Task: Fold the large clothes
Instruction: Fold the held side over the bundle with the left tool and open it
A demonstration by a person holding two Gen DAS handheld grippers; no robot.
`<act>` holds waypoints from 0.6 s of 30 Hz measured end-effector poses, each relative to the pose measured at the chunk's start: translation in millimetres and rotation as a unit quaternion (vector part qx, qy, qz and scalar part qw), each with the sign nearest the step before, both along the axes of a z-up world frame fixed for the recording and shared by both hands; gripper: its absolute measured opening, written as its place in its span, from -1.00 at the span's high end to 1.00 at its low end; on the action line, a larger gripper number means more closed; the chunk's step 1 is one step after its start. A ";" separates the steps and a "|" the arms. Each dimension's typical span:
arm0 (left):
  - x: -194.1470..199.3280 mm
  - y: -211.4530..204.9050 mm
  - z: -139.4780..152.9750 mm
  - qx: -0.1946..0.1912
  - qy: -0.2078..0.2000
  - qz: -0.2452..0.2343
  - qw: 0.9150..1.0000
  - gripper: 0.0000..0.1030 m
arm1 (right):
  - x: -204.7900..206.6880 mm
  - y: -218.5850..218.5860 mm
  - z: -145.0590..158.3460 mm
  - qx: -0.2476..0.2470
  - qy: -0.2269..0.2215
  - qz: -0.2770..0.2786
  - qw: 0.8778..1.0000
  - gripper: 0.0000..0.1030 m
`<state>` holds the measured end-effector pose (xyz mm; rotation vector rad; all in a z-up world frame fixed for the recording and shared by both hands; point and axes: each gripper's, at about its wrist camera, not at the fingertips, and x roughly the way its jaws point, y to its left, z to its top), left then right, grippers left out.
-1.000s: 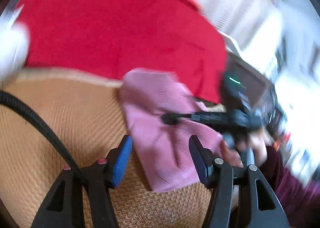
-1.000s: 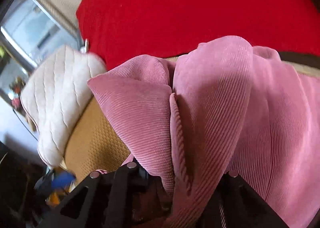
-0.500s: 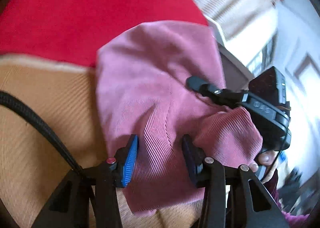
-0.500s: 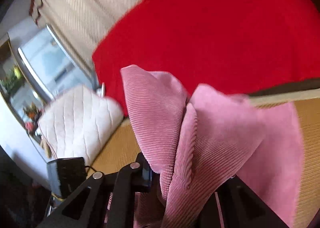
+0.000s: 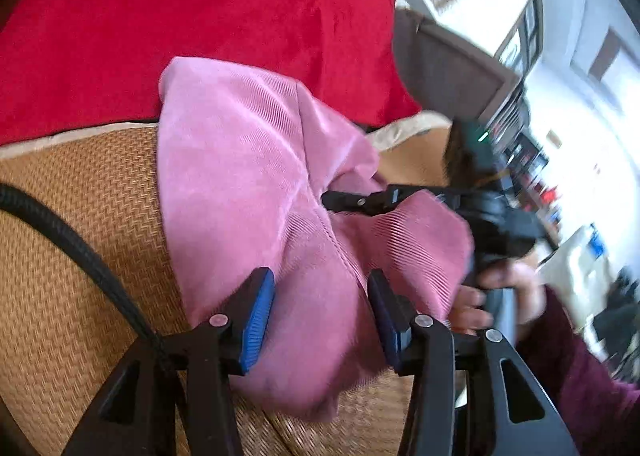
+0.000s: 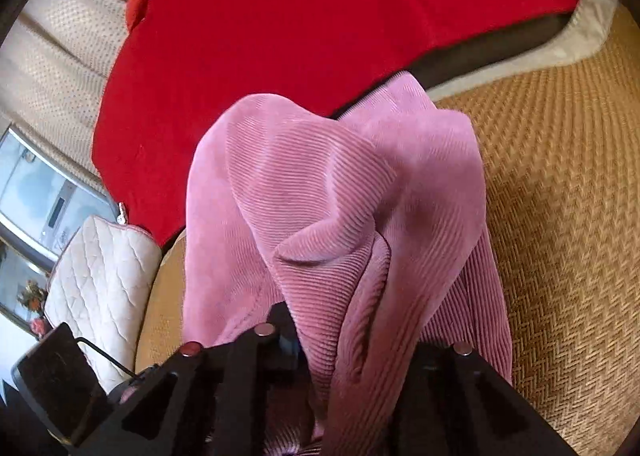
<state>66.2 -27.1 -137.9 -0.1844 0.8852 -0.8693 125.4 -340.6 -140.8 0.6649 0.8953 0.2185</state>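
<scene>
We see the pink corduroy garment (image 5: pixel 248 192) bunched in loose folds on a woven straw-coloured mat (image 5: pixel 80 224), its far edge reaching a red blanket (image 5: pixel 200 24) that covers the surface behind. In the right wrist view a quilted cream cushion (image 6: pixel 100 276) sits at the mat's left end, with a window beyond it; the room on the left wrist view's right side is too blurred to read. Our left gripper (image 5: pixel 320 304) stands about half spread and its jaws are opening, blue pads on either side of a fold without pressing it. Our right gripper (image 6: pixel 360 340) is nearly closed and pinches a gathered ridge of the garment, which drapes forward over its fingers. A hand (image 5: pixel 500 296) in a maroon sleeve holds it.
</scene>
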 end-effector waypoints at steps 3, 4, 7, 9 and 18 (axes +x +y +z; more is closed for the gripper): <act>-14.0 12.2 15.9 -0.003 -0.012 0.014 1.000 -0.05 | 1.3 -15.9 -1.0 0.011 -0.009 -0.002 1.000 0.58; -19.1 20.3 14.3 0.006 -0.021 0.022 1.000 -0.05 | -0.9 -22.2 2.8 0.001 -0.016 -0.006 1.000 0.57; -29.5 8.2 -4.2 0.044 -0.038 0.022 0.998 -0.24 | 0.2 -33.3 0.1 0.002 -0.017 -0.018 1.000 0.54; -39.4 6.4 -17.7 0.086 -0.077 0.020 0.993 -0.39 | 3.5 -34.1 -4.4 0.005 -0.011 -0.021 1.000 0.52; -42.8 16.2 -24.5 0.104 -0.050 0.019 0.993 -0.50 | -51.4 -25.7 57.5 -0.068 -0.008 -0.087 0.994 -0.07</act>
